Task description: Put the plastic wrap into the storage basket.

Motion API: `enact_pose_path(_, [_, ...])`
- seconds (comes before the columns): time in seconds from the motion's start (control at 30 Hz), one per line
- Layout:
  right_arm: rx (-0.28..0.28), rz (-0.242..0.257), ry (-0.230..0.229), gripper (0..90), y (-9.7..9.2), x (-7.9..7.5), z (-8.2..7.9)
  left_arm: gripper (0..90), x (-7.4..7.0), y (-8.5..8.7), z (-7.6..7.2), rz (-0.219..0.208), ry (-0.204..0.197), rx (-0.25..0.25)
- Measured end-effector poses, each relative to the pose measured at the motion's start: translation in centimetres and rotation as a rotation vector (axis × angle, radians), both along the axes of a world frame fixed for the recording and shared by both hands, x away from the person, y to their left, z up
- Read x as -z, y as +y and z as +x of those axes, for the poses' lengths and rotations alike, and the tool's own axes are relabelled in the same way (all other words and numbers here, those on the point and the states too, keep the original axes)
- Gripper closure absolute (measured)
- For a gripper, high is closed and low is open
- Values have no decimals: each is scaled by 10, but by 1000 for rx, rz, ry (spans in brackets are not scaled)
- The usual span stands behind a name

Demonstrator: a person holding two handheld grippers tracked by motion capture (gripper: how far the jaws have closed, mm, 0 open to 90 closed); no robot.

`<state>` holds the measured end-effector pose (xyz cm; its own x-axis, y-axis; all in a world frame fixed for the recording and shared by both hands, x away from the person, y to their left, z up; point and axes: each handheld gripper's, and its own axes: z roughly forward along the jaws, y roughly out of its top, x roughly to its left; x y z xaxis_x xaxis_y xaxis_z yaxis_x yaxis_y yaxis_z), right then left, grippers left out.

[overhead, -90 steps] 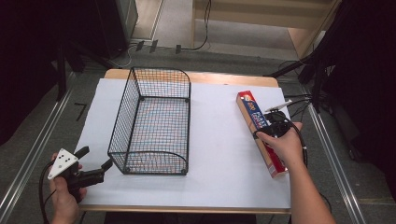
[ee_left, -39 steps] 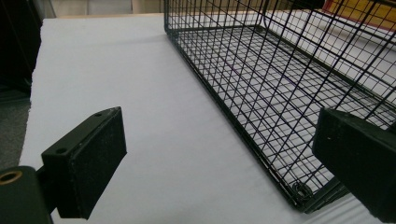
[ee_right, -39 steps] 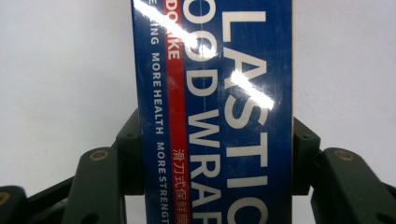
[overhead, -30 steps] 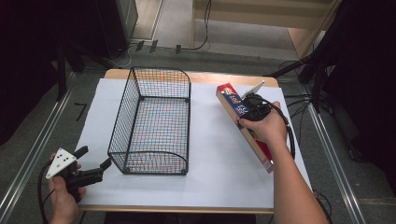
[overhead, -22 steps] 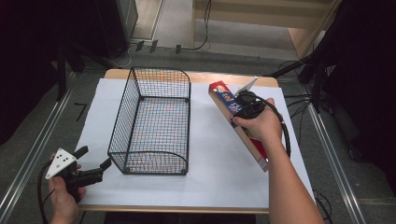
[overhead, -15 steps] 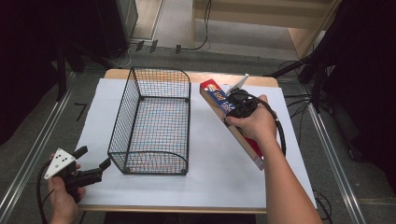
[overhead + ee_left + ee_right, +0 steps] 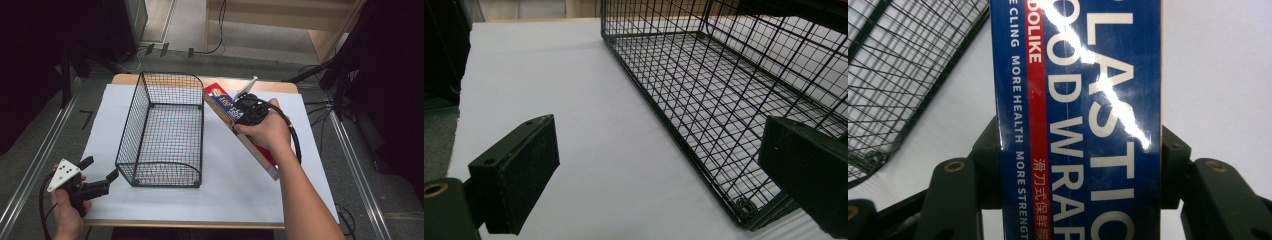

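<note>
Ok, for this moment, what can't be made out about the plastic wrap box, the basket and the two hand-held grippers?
- Plastic wrap box: in the high view the person's right hand covers its middle; in the right gripper view both ends are cut off by the frame edges.
- Right hand-held gripper: in the high view its tips are hidden under the hand.
- Wire basket: in the left gripper view its far end is cut off at the top.
- Left hand-held gripper: jaws apart.

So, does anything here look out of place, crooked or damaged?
Nothing looks damaged or spilled. The plastic wrap box sits at a slant only because the right gripper is clamped on it, beside the wire basket. The left gripper is open near the basket's front corner.
</note>
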<state>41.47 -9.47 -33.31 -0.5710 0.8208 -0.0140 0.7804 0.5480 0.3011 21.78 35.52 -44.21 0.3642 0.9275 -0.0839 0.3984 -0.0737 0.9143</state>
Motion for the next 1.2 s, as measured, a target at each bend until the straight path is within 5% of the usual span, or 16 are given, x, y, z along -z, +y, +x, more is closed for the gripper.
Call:
enact_pose_path(0.5, [-33, 6, -30, 416, 14, -13, -2, 35, 0, 0, 0, 1, 1, 2])
enact_pose_path(1.2, [-112, 21, -22, 415, 68, -11, -4, 34, 0, 0, 0, -2, -4, 0])
